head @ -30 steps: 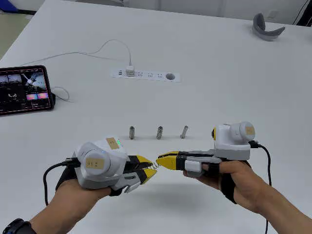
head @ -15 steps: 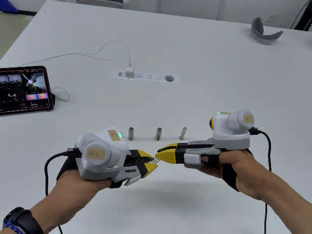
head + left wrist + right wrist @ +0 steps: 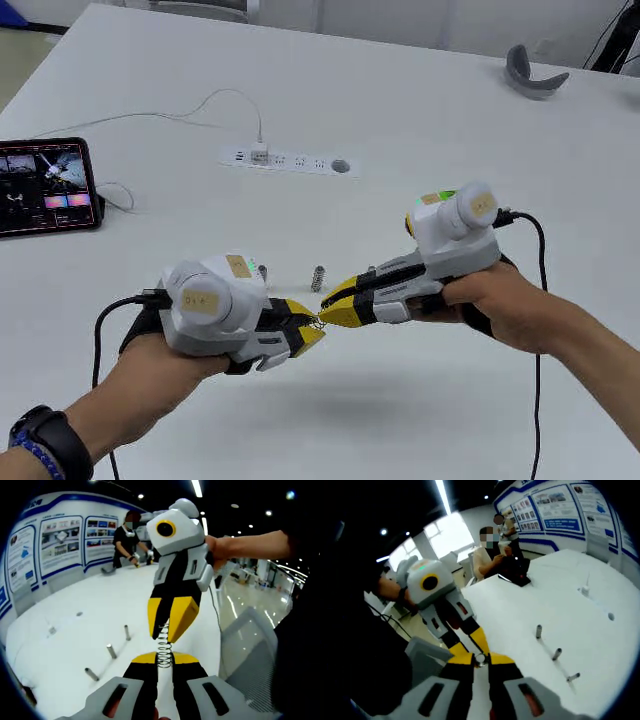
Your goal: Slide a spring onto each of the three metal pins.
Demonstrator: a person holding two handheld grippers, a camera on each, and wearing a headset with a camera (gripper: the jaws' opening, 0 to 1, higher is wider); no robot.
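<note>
Above the table (image 3: 450,130), left gripper (image 3: 305,335) and right gripper (image 3: 335,312) both clench one spring (image 3: 163,647) (not yet threaded); three pins (image 3: 111,651) wait at its nine o'clock.

This looks like a lab or showroom-like office: blue-edged poster boards (image 3: 60,540) on the wall, strip lights (image 3: 196,487) overhead, and a long white counter (image 3: 450,130) with a power strip (image 3: 288,160) and a tablet (image 3: 45,187).

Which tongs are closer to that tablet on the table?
Left. The left tongs, shut on a spring, sit right of the tablet; the right tongs, gripping the spring's other end, are farther right.
</note>
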